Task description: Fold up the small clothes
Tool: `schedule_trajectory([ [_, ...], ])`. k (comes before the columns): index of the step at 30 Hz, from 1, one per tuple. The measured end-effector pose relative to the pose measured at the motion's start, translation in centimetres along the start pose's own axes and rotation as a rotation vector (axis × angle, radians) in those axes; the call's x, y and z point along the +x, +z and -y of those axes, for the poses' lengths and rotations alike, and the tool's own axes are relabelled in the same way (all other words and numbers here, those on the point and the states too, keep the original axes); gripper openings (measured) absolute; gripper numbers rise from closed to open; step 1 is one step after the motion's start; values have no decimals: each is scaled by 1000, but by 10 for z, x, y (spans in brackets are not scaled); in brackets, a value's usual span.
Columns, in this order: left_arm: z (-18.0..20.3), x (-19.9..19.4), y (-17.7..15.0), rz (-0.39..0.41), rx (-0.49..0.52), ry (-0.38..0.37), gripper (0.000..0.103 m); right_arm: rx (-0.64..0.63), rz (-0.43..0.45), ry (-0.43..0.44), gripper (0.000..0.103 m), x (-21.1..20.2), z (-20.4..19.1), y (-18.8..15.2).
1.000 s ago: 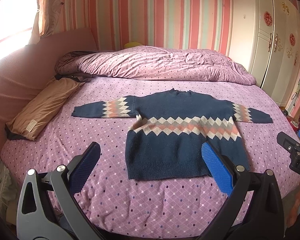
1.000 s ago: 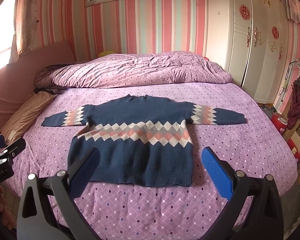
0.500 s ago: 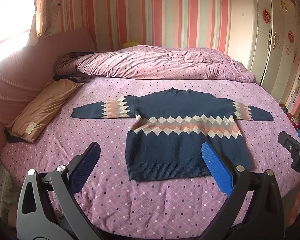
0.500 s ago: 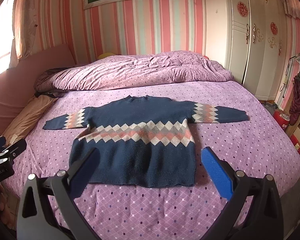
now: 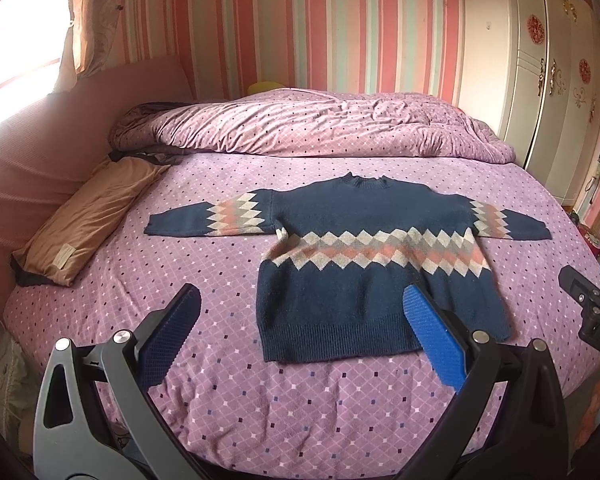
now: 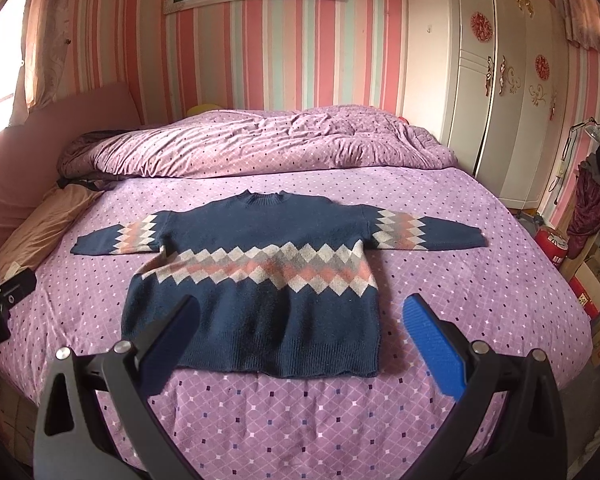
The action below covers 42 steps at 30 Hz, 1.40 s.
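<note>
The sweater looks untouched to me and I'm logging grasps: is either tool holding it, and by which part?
Nothing is held. The left tool and right tool are both open above the bed, clear of the sweater, which lies flat.

Sweater [image 5: 364,264] lies flat on bed [image 5: 204,264], sleeves spread. Left gripper [image 5: 300,332] hangs before its hem, jaws wide apart, empty.
</note>
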<state>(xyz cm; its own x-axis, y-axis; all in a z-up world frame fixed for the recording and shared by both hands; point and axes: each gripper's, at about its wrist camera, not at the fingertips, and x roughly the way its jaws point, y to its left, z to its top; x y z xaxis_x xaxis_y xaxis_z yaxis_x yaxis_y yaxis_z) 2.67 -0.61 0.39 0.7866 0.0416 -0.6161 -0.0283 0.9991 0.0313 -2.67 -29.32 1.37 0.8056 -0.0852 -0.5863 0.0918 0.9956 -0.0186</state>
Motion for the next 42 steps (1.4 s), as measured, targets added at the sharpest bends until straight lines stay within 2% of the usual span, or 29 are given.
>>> schedule_trajectory([
  [6,-1,5,1,-3,-15,1,100,30,-3,45,101,6,9,1],
  [18,11,26,-2,-30,-37,15,100,-22,-28,17,101,21,31,13],
  [22,20,32,-1,-33,-53,-6,100,-13,-24,12,101,28,50,20],
  [33,82,57,11,-25,-12,-19,100,-32,-41,-17,101,66,104,37],
  [39,129,81,20,-27,13,-48,100,-20,-47,-43,101,97,150,51],
  [42,151,93,27,-24,25,-60,100,-33,-55,-85,101,117,176,57],
])
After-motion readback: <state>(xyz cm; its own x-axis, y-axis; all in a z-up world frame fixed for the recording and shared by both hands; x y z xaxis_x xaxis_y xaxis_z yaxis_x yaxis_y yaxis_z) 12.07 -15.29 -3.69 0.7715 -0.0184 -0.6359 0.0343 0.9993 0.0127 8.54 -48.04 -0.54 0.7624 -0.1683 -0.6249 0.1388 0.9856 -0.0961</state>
